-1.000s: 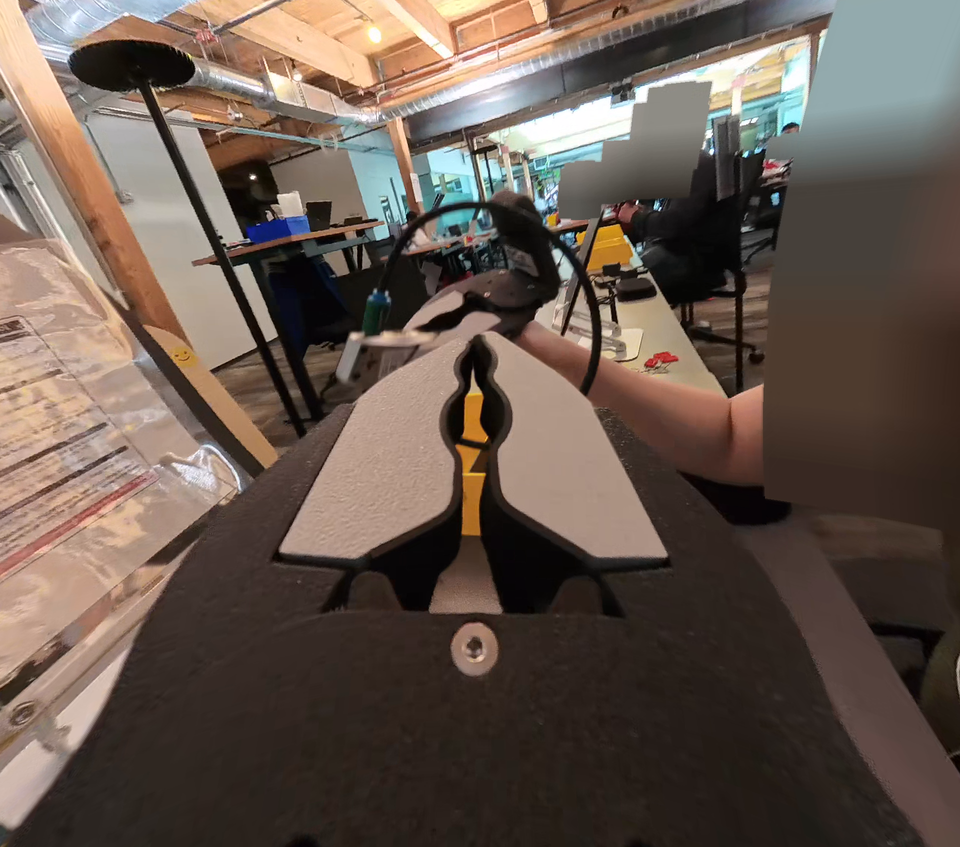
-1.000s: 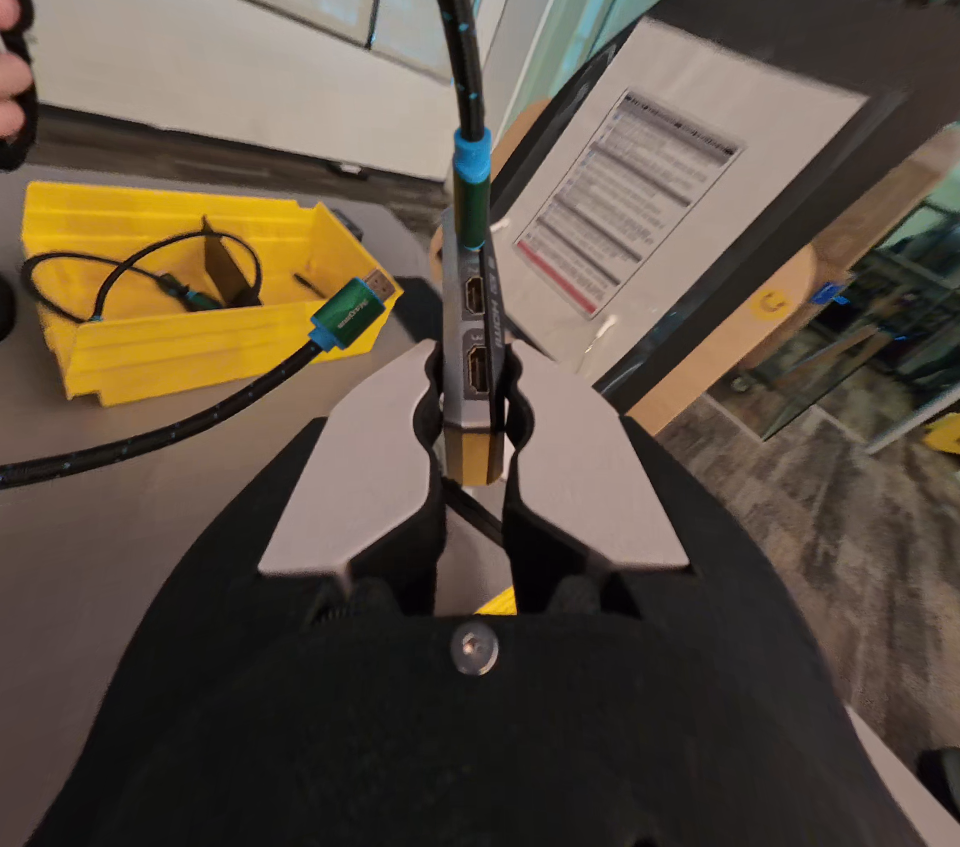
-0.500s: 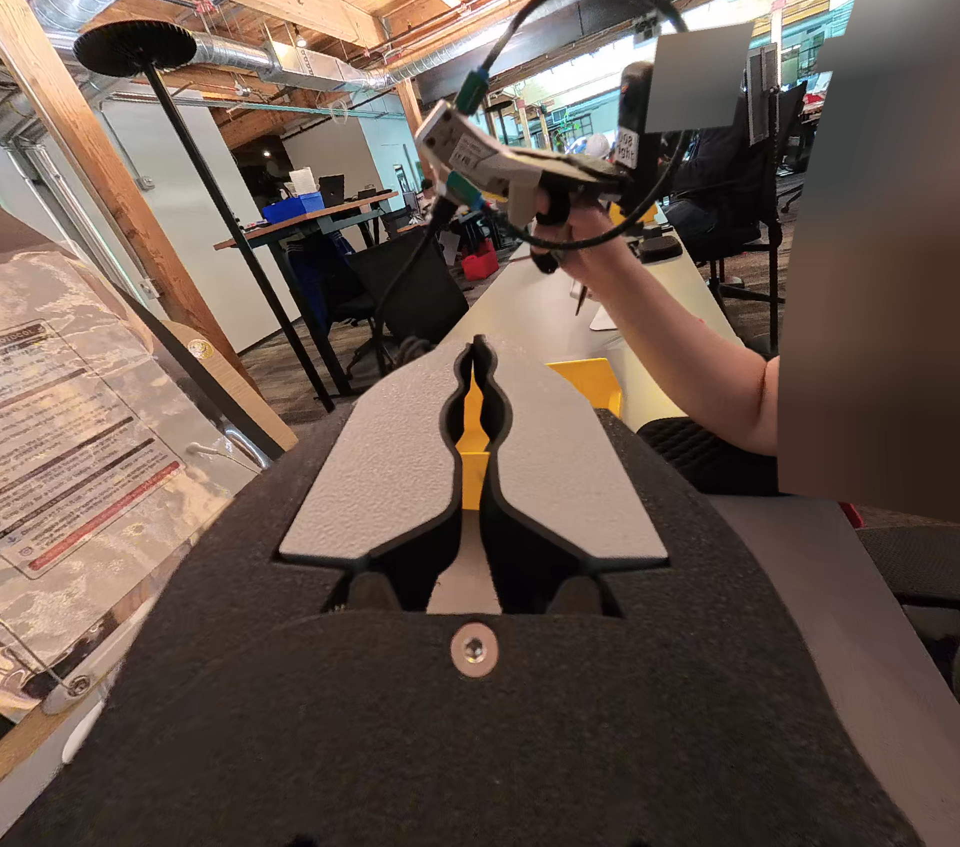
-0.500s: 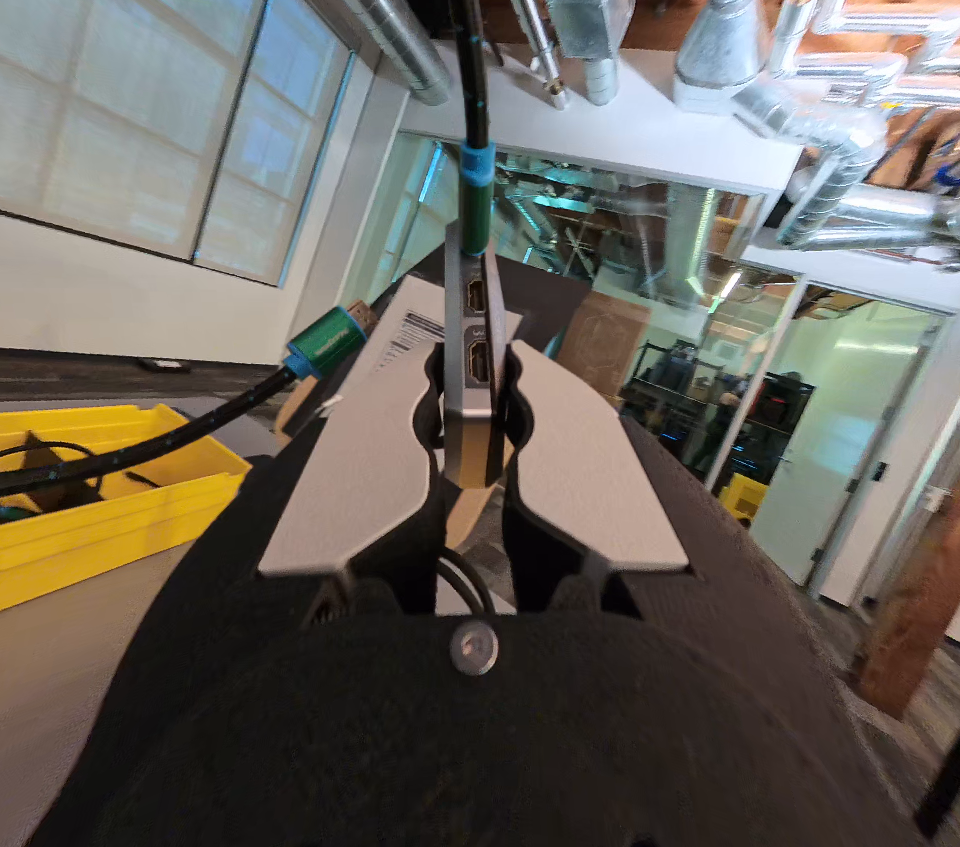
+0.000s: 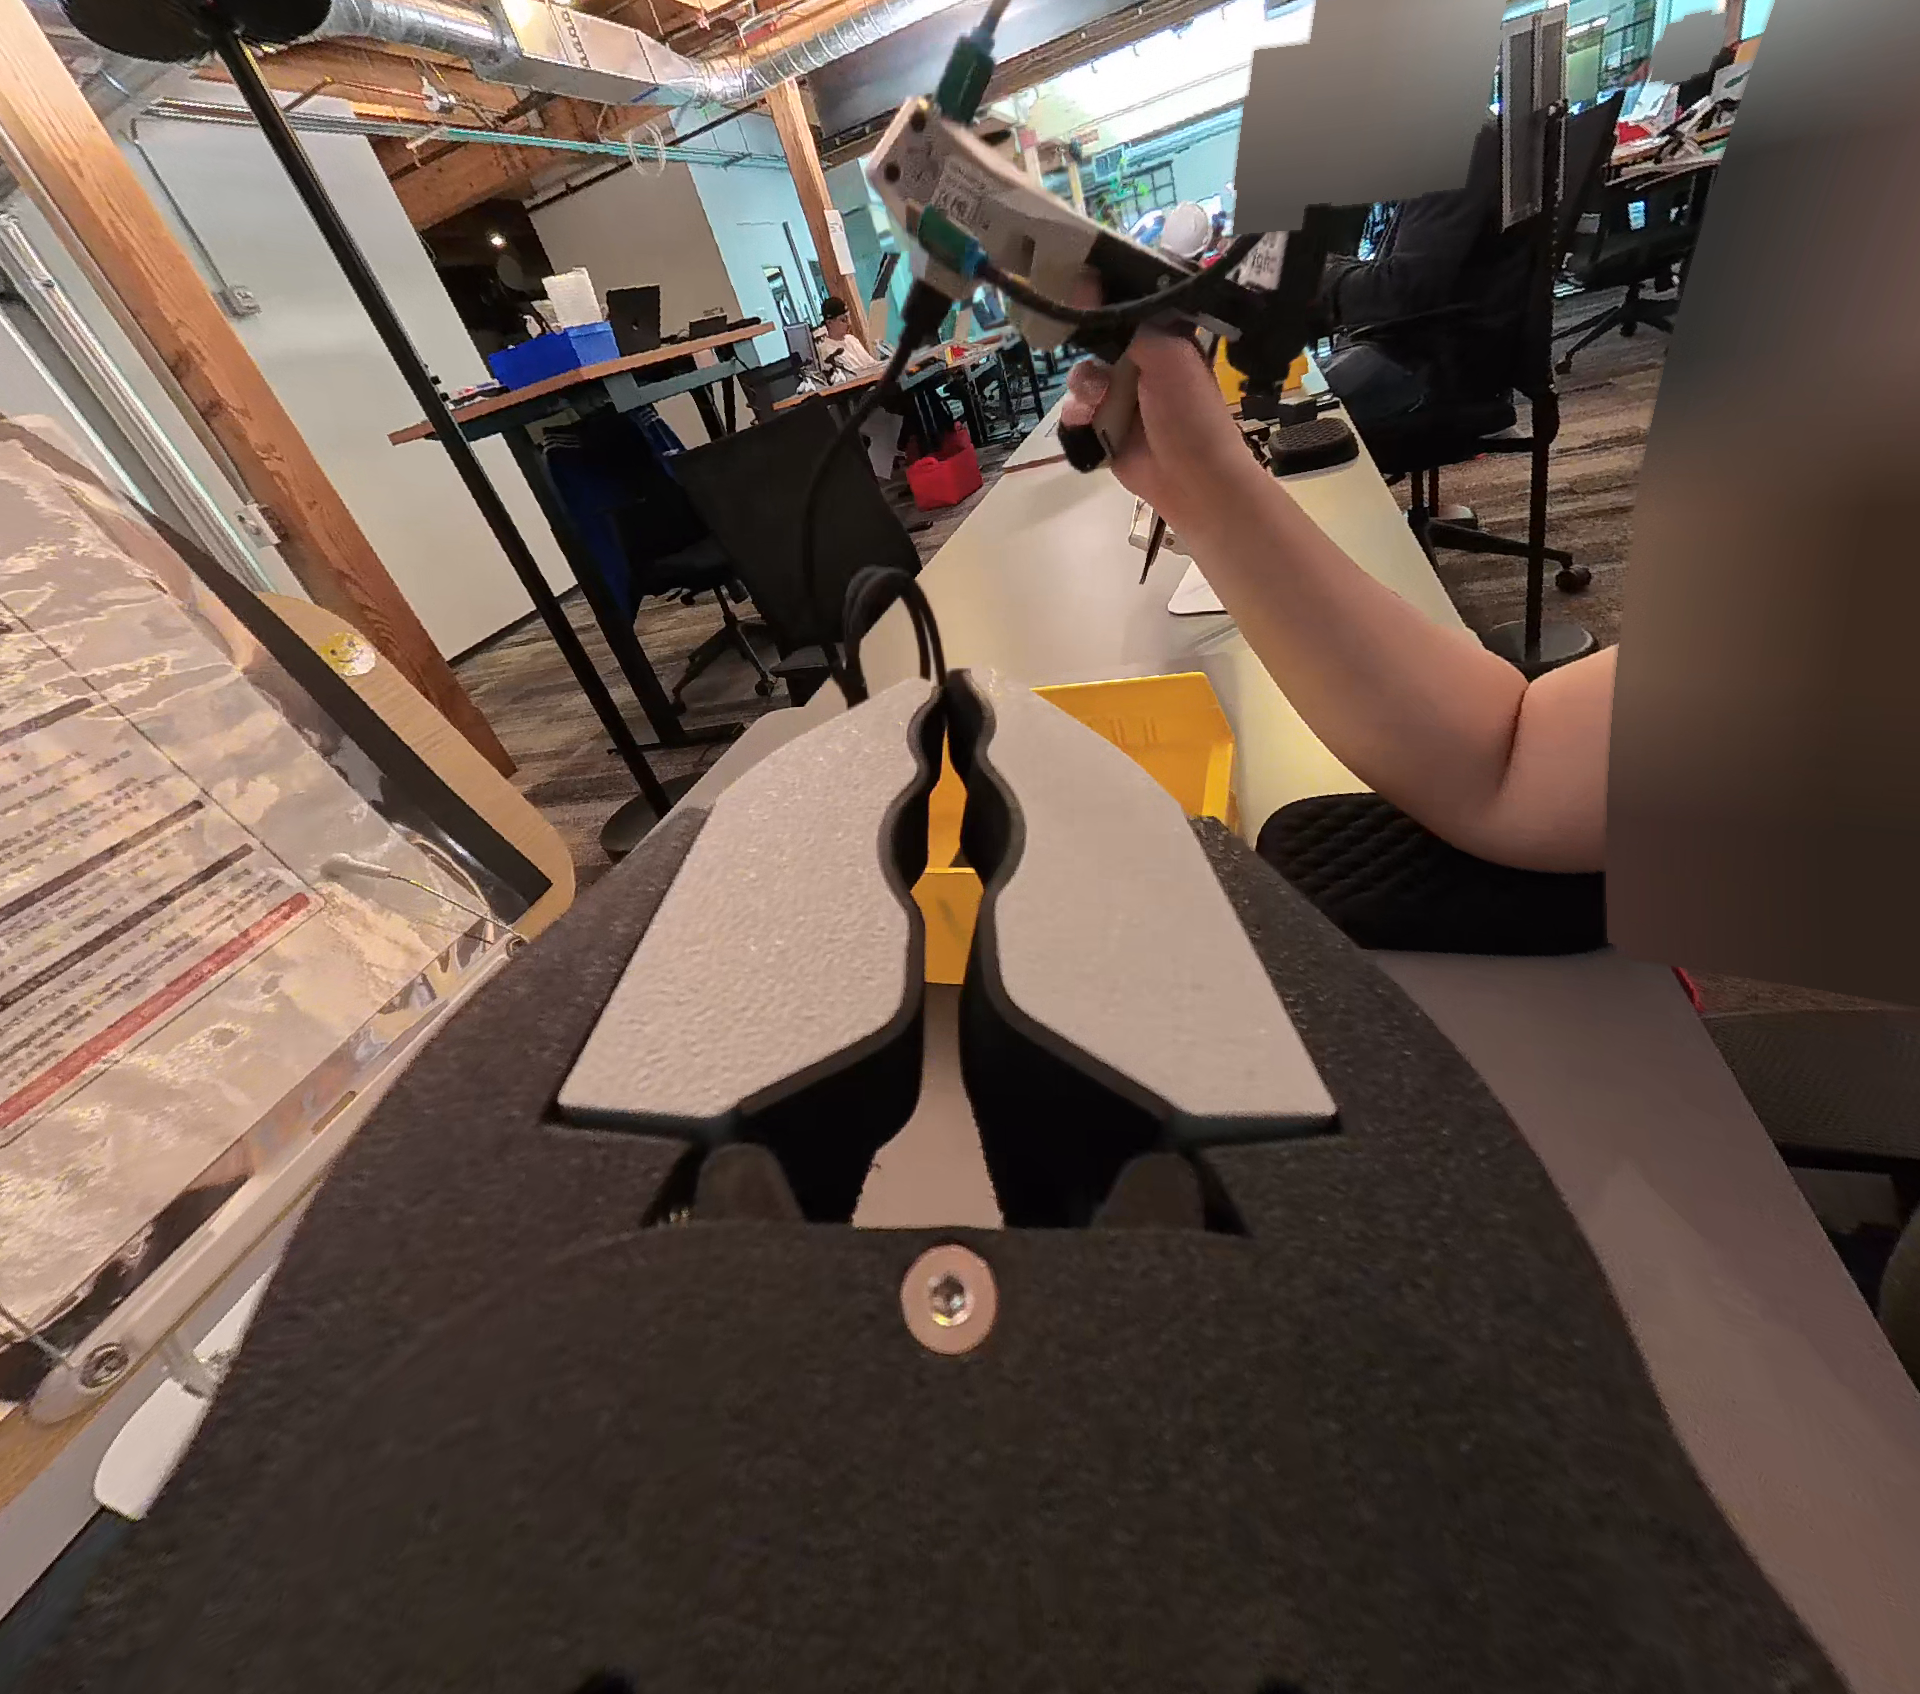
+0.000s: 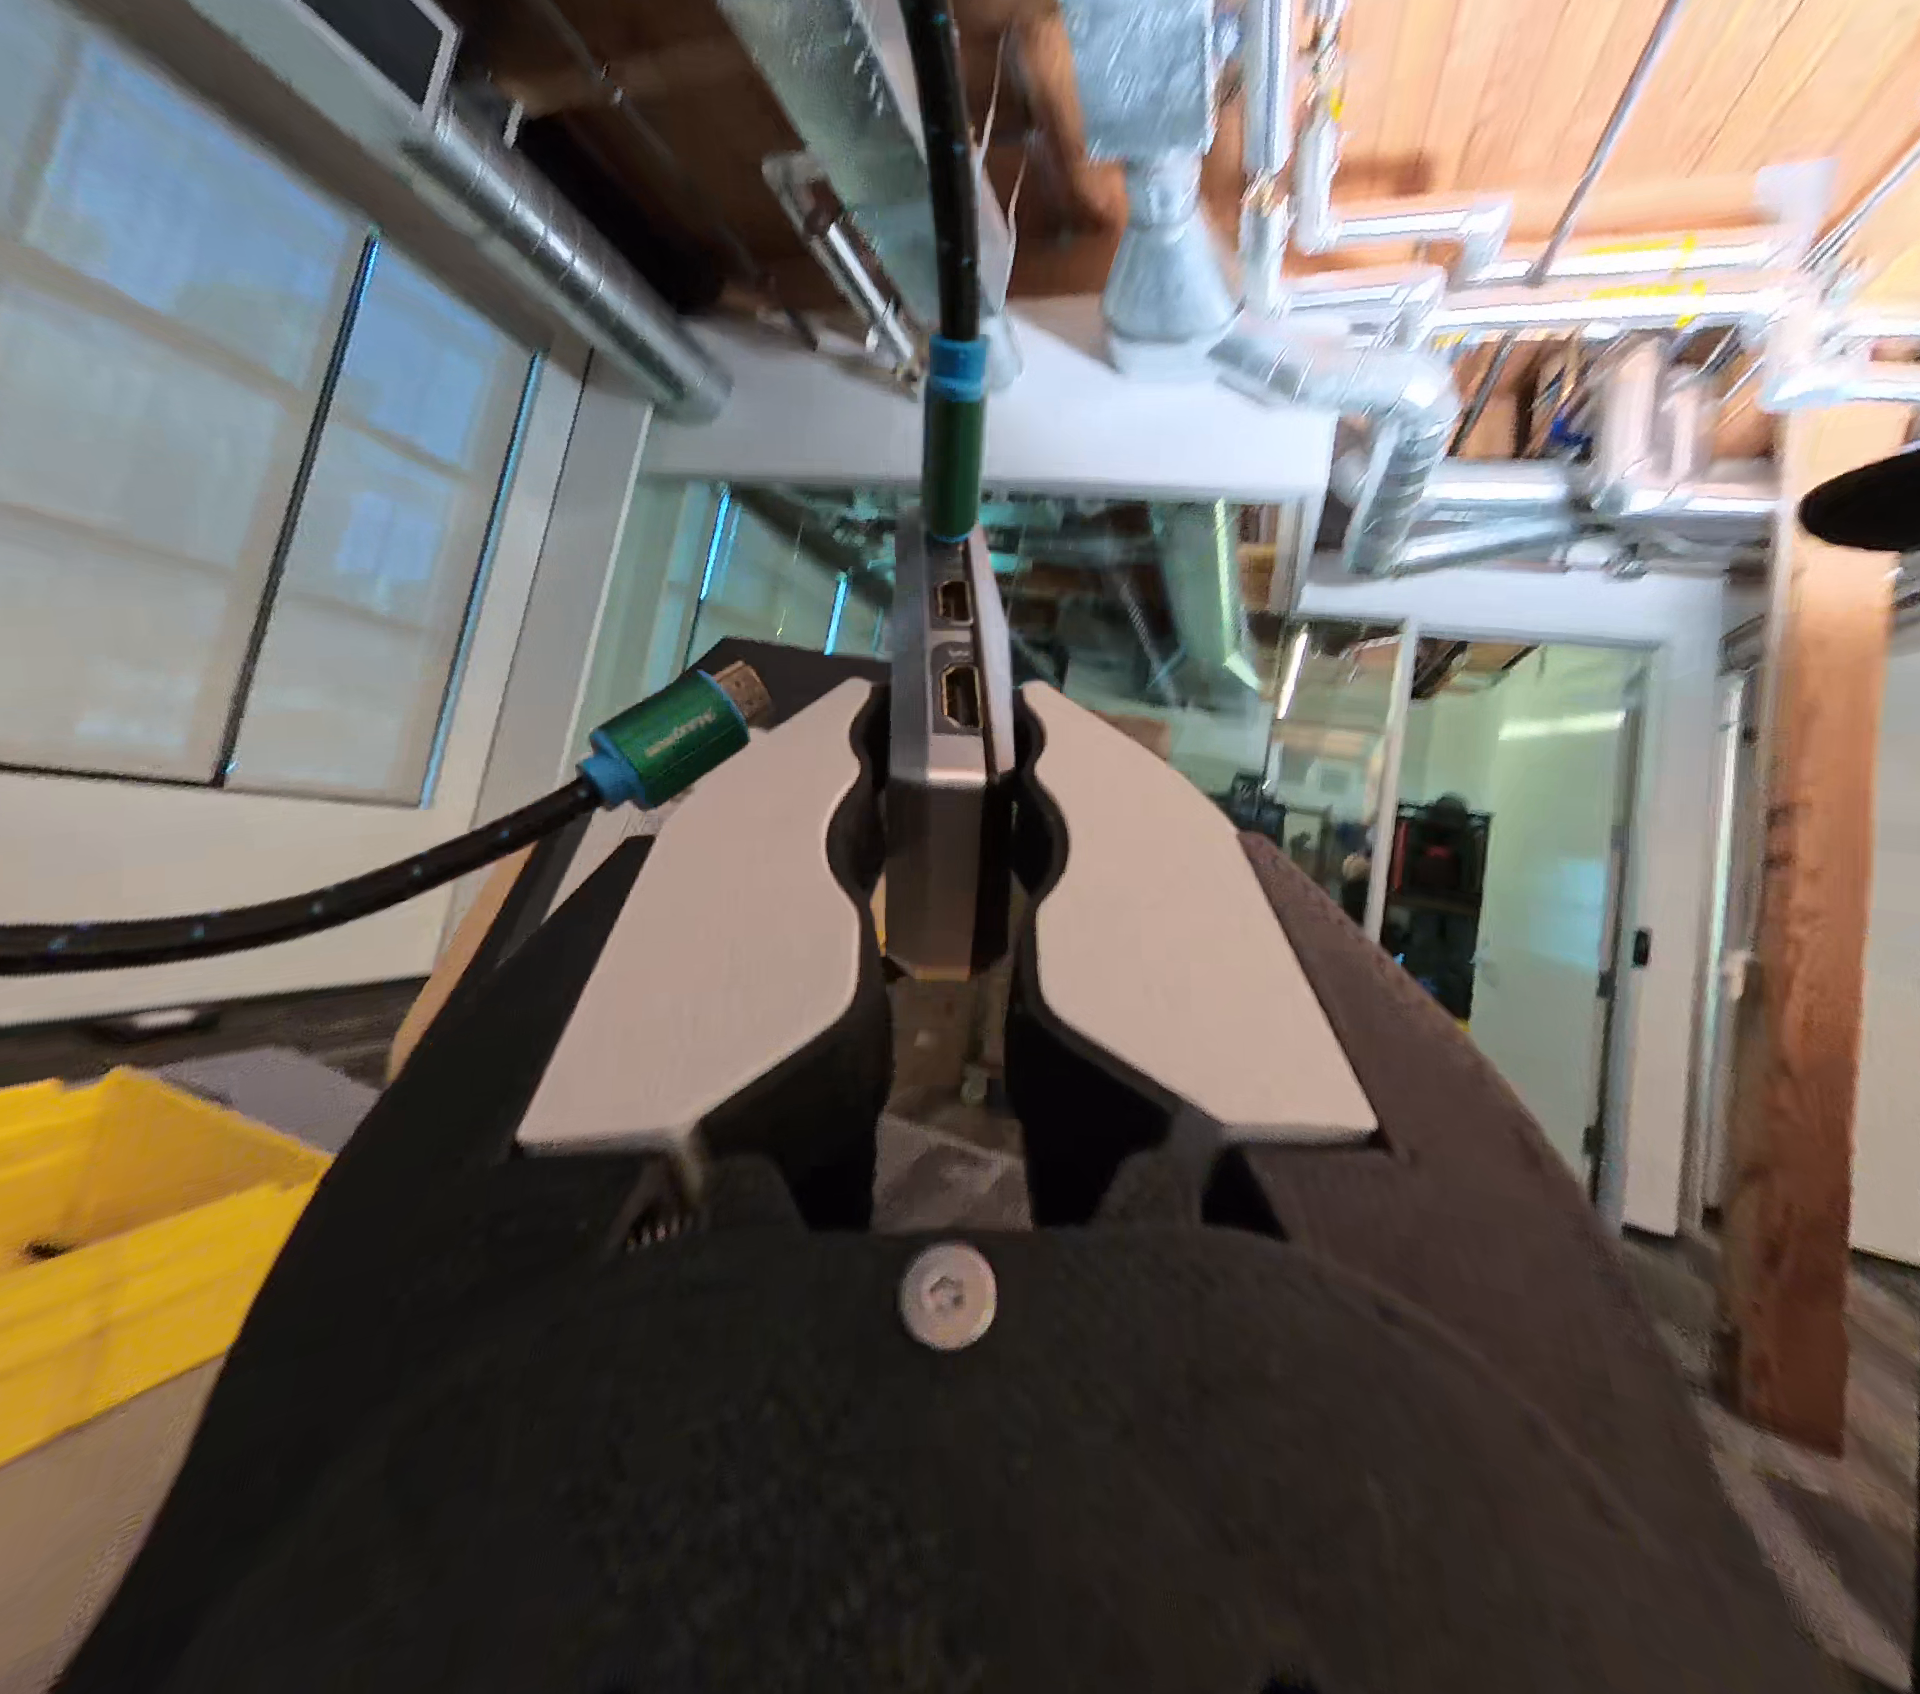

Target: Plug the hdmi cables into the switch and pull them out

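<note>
My right gripper [image 6: 945, 699] is shut on a grey HDMI switch [image 6: 935, 813] and holds it raised in the air, pointing towards the ceiling. A green plug [image 6: 954, 460] on a black cable sits in the switch's far end. A second green plug [image 6: 675, 735] hangs free just left of the switch's two open side ports. In the left wrist view the switch [image 5: 935, 174] is high above the table. My left gripper [image 5: 951, 694] is shut, with a black cable loop [image 5: 894, 616] just behind its tips. I cannot tell whether it touches them.
A yellow bin [image 5: 1143, 719] lies on the long pale table [image 5: 1039, 605] just beyond my left gripper; it also shows in the right wrist view [image 6: 125, 1229]. The person's forearm [image 5: 1351, 657] crosses from the right. A floor lamp pole [image 5: 416, 397] and a glass sign panel [image 5: 156, 865] stand left. There is about 35 cm between the tips of the two grippers.
My right gripper has lifted the switch from table height to high in the air and tilted it up. The free plug has stayed beside it. My left gripper stays shut.
</note>
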`<state>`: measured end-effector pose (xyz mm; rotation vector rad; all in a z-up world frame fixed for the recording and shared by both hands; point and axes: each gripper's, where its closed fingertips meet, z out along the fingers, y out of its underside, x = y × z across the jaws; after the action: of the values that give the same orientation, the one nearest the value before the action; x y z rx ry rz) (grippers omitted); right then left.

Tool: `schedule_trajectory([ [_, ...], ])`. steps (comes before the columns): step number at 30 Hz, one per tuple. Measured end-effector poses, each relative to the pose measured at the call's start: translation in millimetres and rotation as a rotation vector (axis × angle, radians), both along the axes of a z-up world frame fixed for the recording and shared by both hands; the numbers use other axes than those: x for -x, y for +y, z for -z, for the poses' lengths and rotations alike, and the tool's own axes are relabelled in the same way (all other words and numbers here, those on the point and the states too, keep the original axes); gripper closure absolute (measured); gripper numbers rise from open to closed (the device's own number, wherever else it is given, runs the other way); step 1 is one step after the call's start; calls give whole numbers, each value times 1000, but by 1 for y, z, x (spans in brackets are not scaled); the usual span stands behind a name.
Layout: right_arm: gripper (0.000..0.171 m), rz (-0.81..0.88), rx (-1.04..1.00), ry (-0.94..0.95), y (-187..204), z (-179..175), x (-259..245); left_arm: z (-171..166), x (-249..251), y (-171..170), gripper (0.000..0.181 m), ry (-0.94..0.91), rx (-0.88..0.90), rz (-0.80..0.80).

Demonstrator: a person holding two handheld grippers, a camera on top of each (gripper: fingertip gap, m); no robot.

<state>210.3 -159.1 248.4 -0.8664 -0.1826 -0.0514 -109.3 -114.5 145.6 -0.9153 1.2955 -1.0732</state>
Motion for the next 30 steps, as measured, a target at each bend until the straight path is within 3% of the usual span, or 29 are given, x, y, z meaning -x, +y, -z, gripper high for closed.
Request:
schedule_trajectory([
  [2, 151, 8, -10, -7, -4, -2, -1, 2, -2, -2, 181, 13, -3, 6],
  [7, 150, -10, 268, -39, 39, 31, -7, 8, -7, -2, 181, 44, -20, -4],
  [12, 150, -163, 650, -83, 93, 97, 8, 12, -10, 1, 181, 65, -15, -19],
  [16, 150, -143, 966, -110, 126, 162, 6, 14, -10, 2, 181, 76, -8, -21],
  [20, 150, -133, 1186, 9, 144, 214, -9, 14, -10, 1, 181, 80, -13, -21],
  [25, 150, -174, 1276, 80, 149, 244, -23, 13, -9, 0, 181, 77, -18, -22],
  [30, 150, -199, 1262, -20, 147, 248, -20, 15, -11, 1, 181, 82, -15, -18],
])
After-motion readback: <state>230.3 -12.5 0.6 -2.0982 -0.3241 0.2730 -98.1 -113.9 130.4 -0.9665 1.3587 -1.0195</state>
